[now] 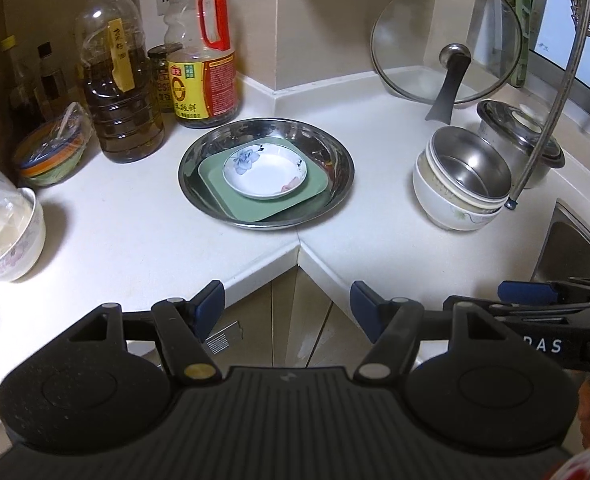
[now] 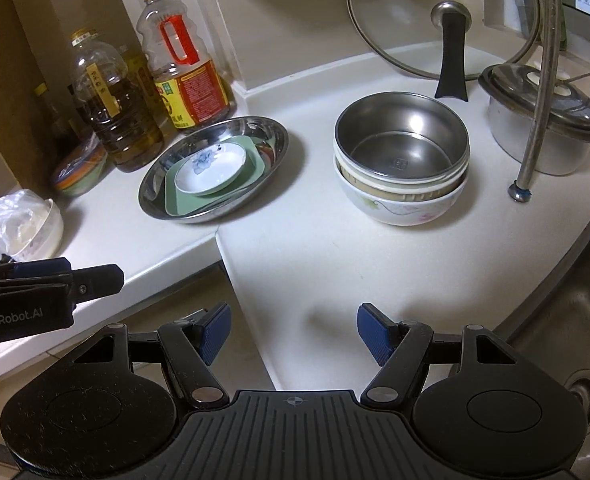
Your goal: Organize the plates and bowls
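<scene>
While stacked: 3 plates point(image 1: 266, 176), 3 bowls point(image 2: 401, 164).

Open tabletop point(image 2: 303, 264) in front of plate stack point(image 2: 211, 168) and bowl stack point(image 2: 401, 160); bottles point(image 2: 115, 116) and faucet point(image 2: 535, 120) crowding behind

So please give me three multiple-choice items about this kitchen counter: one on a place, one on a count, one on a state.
1. Where does the small flowered dish lie?
A. On the green square plate inside the steel pan
B. In the sink
C. On the glass lid

2. How many bowls are in the bowl stack?
A. One
B. Three
C. Six

3. How is the left gripper?
A. Shut on a bowl
B. Open, holding nothing
C. Shut on the lid

Answers: 1 A, the dish sits on the plate in the pan; 2 B, three nested rims show; 3 B, its fingers stand apart over the counter edge.
</scene>
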The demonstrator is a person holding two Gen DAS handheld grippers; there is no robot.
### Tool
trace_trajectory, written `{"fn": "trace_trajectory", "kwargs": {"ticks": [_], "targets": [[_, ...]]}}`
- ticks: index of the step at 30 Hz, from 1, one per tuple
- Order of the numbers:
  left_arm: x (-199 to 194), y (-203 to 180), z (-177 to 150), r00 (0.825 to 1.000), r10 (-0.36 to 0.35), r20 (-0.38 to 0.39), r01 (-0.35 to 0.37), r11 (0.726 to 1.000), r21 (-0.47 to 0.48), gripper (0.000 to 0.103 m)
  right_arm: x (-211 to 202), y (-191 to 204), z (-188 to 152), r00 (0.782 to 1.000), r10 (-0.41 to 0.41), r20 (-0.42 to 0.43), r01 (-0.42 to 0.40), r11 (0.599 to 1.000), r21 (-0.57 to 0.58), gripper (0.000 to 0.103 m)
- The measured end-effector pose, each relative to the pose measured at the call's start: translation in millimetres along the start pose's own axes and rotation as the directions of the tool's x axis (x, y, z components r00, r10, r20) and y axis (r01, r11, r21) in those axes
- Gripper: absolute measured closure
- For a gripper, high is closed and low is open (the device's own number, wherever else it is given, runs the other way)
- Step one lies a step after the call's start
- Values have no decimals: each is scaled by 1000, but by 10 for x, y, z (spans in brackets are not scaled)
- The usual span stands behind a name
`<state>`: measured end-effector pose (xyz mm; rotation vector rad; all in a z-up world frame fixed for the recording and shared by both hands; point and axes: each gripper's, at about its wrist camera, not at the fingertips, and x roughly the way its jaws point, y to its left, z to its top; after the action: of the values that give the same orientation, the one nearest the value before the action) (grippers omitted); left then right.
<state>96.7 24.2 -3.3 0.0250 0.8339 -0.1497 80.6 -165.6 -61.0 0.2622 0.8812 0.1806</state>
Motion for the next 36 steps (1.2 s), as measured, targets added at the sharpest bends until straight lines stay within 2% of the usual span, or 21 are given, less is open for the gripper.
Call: {"fn": "trace_trajectory", "kwargs": {"ticks": [9,15,26,36], "targets": [[163,166,109,999,-53,-10,54,997,54,36,98,81,83,998,-60,20,58,996,60,33],[288,135,165,995,-94,-34,97,991,92,36,141,42,71,995,-101,12,99,988,115,33],[478,-231,379,983,-181,-41,185,972,146,36,29,-284,128,986,-165,9,160,970,181,33],[608,-766,698,978,-209,-10,208,963,173,36,-194,-821,401,986,-154,62,139,970,200,33]]}}
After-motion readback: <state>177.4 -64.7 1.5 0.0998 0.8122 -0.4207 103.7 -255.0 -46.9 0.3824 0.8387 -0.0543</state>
